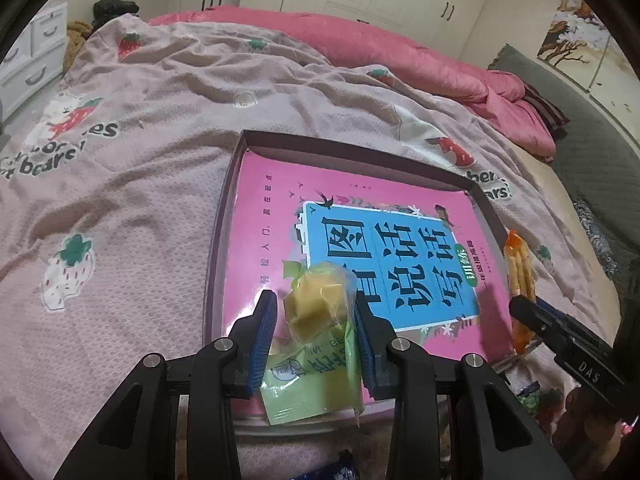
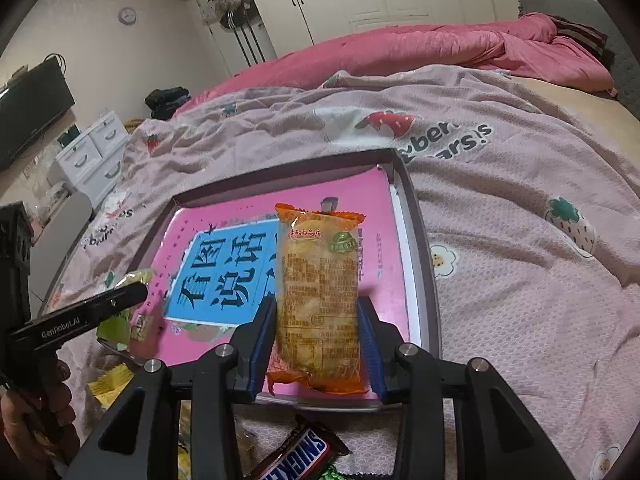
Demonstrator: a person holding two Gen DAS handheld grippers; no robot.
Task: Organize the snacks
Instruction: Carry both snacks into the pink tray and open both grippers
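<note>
A shallow box (image 1: pixel 352 152) with a pink and blue book in it lies on the bed; it also shows in the right wrist view (image 2: pixel 420 248). My left gripper (image 1: pixel 316 320) is shut on a green snack packet (image 1: pixel 316 344) over the box's near left part. My right gripper (image 2: pixel 316 320) is shut on an orange snack packet (image 2: pixel 318 292) over the box's near right part. In the left wrist view the orange packet (image 1: pixel 518 268) and right gripper (image 1: pixel 560 332) appear at the right. In the right wrist view the green packet (image 2: pixel 120 320) and left gripper (image 2: pixel 92 316) appear at the left.
A Snickers bar (image 2: pixel 296 456) and yellow packets (image 2: pixel 108 388) lie on the blanket in front of the box. The pink strawberry blanket (image 1: pixel 140 200) surrounds the box. A pink quilt (image 1: pixel 400 52) is bunched at the far side. White drawers (image 2: pixel 92 156) stand left of the bed.
</note>
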